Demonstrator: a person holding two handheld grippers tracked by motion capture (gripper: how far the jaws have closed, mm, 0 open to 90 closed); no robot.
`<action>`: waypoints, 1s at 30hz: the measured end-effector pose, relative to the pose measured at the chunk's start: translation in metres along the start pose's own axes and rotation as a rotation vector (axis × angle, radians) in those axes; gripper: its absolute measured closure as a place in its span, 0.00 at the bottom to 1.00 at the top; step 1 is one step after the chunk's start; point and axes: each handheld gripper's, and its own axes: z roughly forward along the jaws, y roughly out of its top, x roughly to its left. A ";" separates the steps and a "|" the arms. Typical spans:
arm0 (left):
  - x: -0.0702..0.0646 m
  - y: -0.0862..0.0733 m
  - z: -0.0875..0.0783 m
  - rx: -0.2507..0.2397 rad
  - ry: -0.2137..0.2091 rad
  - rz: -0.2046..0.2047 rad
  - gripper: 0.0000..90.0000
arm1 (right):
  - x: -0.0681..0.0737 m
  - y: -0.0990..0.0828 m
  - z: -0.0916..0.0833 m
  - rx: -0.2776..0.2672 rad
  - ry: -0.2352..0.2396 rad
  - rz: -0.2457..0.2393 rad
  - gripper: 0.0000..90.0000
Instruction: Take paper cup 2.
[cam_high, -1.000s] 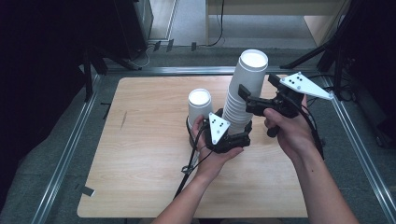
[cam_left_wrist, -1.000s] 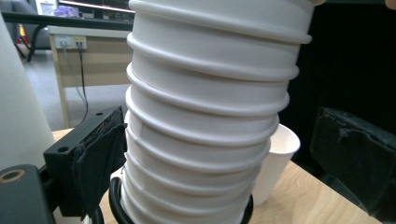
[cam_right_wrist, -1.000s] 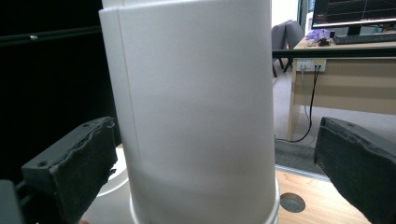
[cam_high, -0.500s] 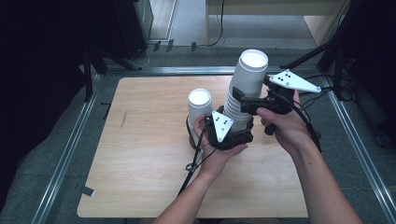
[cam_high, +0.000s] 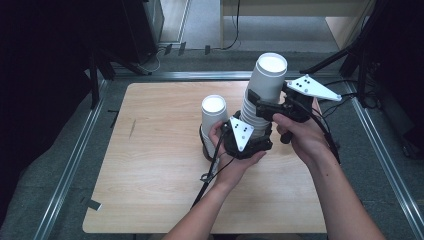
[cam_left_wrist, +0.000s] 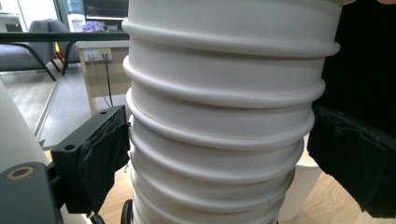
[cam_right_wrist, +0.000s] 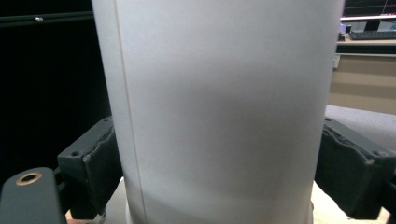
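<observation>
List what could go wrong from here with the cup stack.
The right gripper clamps the top cup; its jaws have just been closing, and more squeeze may dent it. The left gripper pinches the ribbed stack; nested cups could lift together. The single cup beside it could topple.

A tall stack of white paper cups (cam_high: 260, 107) stands upright on the desk (cam_high: 150, 165), its rolled rims ringed closely. A shorter cup stack (cam_high: 212, 117) stands just beside it.
</observation>
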 end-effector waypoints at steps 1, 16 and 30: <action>0.000 0.000 0.000 0.001 0.000 0.000 0.07 | 0.000 0.000 0.000 -0.005 -0.002 -0.006 0.13; 0.001 0.001 -0.001 0.004 -0.007 -0.018 0.08 | 0.004 0.012 -0.004 -0.066 -0.019 0.000 0.15; 0.003 0.001 -0.001 0.010 -0.017 -0.018 0.08 | 0.013 0.029 -0.009 -0.128 -0.054 -0.013 0.16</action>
